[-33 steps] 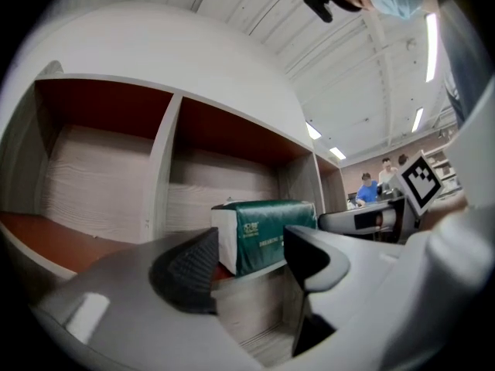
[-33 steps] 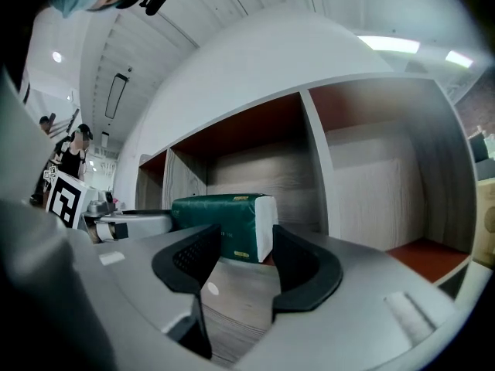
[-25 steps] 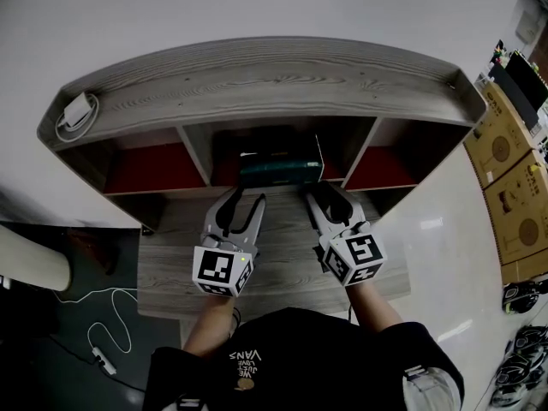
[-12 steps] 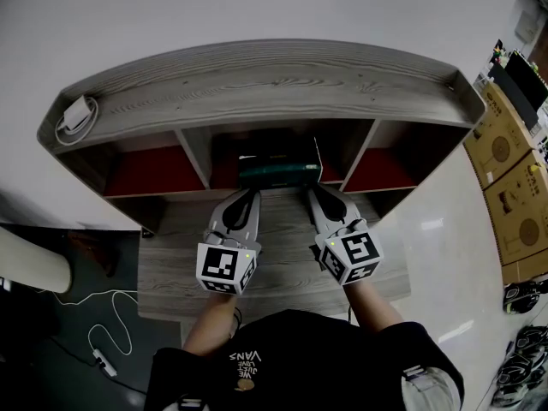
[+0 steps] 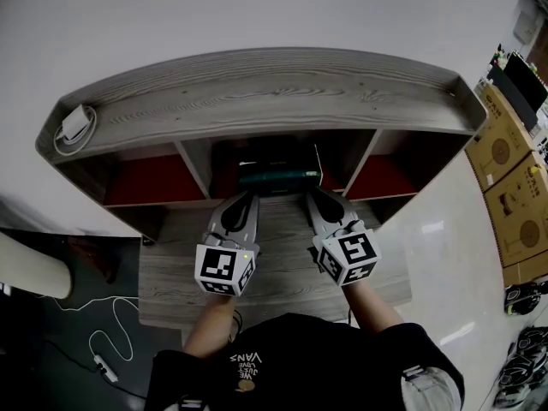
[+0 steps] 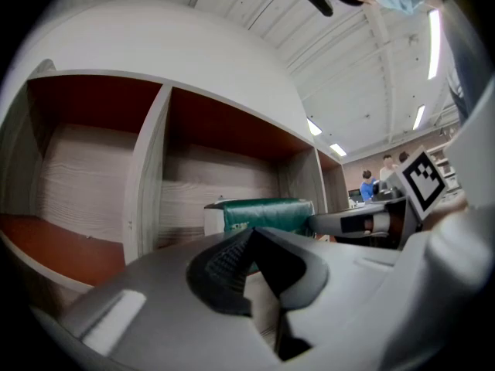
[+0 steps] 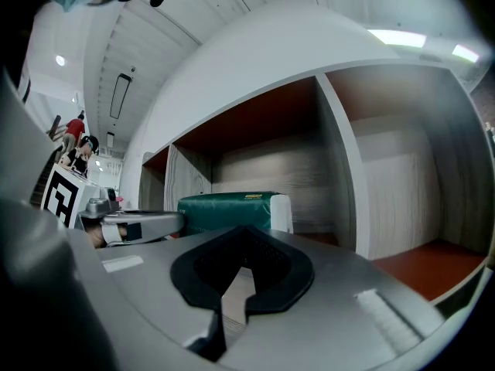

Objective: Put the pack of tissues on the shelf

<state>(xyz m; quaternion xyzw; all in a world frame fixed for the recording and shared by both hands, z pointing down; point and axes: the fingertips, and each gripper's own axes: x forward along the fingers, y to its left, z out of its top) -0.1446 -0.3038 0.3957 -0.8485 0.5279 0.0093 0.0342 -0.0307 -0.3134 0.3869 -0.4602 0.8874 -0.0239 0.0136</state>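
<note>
**How many of each thing**

One shelf [image 5: 257,92] with three spaces in it: a left space [image 5: 145,180], a middle space [image 5: 227,157] and a right space [image 5: 385,176]

One green pack of tissues [image 5: 276,176]

Two grippers: the left gripper [image 5: 247,199] and the right gripper [image 5: 317,195]

One white charger [image 5: 75,122]

One white cord [image 5: 111,332]

Cardboard boxes [image 5: 501,144] at the edge, too squashed to count

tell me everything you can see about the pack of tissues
The pack of tissues is a long block in dark green, slightly shiny wrapping that looks like plastic film, with a pale white end showing at each side and a small light label on top. It lies flat and lengthwise across the front of the middle compartment of the shelf, resting on the compartment's floor. Nothing lies on top of it.
</note>
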